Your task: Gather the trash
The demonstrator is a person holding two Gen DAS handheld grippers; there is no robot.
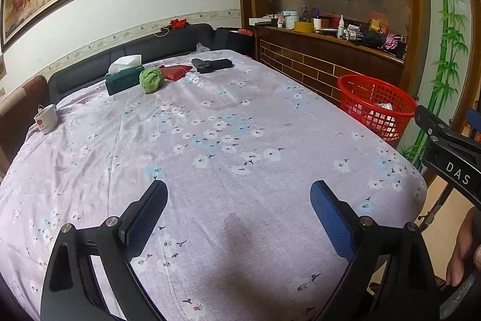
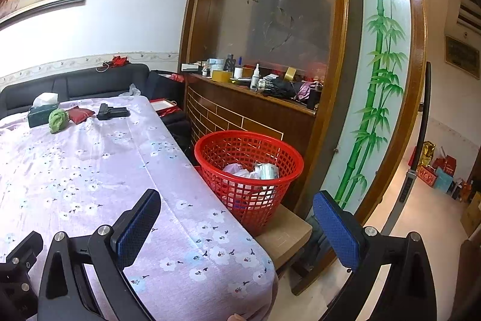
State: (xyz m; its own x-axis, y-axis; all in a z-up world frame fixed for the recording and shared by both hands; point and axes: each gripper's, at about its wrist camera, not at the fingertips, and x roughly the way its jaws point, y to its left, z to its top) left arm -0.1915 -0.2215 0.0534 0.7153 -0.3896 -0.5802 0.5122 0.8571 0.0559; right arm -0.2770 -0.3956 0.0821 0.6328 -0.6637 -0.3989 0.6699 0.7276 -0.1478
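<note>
A red mesh basket (image 2: 249, 170) (image 1: 375, 110) stands beside the table's right edge on a low wooden stool (image 2: 285, 233), with crumpled paper and wrappers (image 2: 255, 170) inside. My left gripper (image 1: 239, 200) hovers open over the near part of the flowered tablecloth (image 1: 225, 140), nothing between its blue pads. My right gripper (image 2: 237, 212) is open too, over the table's near right corner, the basket just beyond its fingers. At the table's far end lie a green crumpled cloth (image 1: 151, 79), a red pouch (image 1: 176, 71) and a black object (image 1: 212, 64).
A dark green tissue box (image 1: 123, 77) and a white mug (image 1: 45, 119) sit at the table's far left. A dark sofa (image 1: 135, 50) runs behind the table. A cluttered wooden shelf (image 2: 255, 80) lines the right wall. The doorway at right opens onto a tiled floor (image 2: 427, 230).
</note>
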